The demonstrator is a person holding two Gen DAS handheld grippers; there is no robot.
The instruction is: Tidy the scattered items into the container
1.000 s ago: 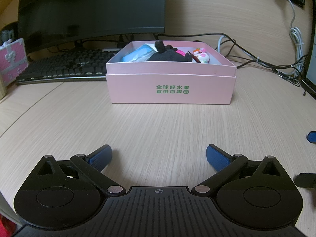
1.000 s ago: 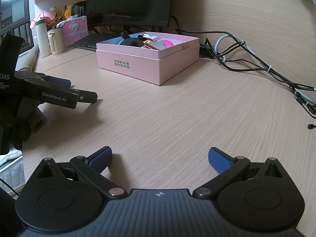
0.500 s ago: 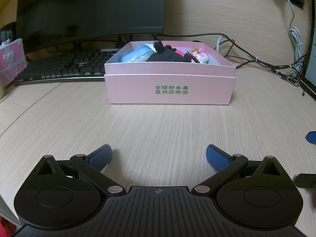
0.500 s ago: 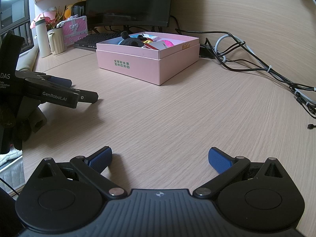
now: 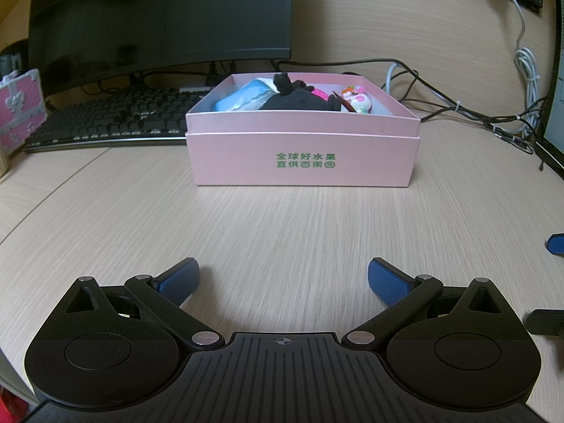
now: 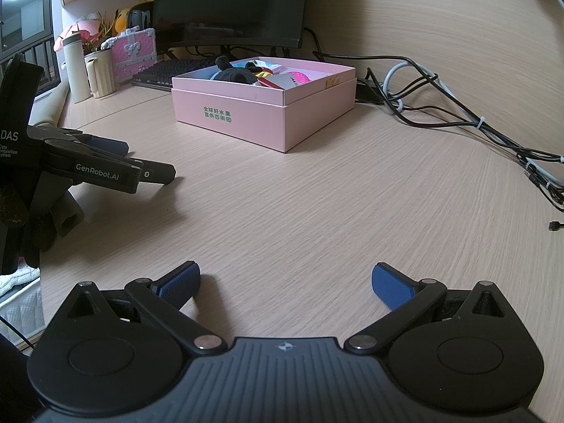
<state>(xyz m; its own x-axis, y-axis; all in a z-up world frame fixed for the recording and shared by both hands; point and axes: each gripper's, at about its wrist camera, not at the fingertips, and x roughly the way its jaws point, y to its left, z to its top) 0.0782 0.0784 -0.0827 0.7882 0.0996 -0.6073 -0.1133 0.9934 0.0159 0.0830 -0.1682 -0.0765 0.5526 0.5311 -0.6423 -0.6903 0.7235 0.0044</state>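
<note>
A pink box (image 5: 303, 155) with green characters stands on the wooden desk ahead of my left gripper (image 5: 283, 280), which is open and empty, low over the desk. Inside the box lie a black plush item (image 5: 296, 98), a blue packet (image 5: 243, 100) and a small cartoon toy (image 5: 356, 97). The box also shows in the right wrist view (image 6: 261, 112), far ahead and left. My right gripper (image 6: 285, 283) is open and empty. The left gripper shows from the side at the left of that view (image 6: 105, 172).
A black monitor (image 5: 158, 17) and keyboard (image 5: 105, 123) stand behind the box. A pink gift case (image 5: 19, 109) is at the left. Cables (image 6: 458, 116) run along the right of the desk. A bottle and a mug (image 6: 98, 70) stand at the far left.
The left gripper has turned slightly, so the box sits a little further left in its view. The right gripper has not moved.
</note>
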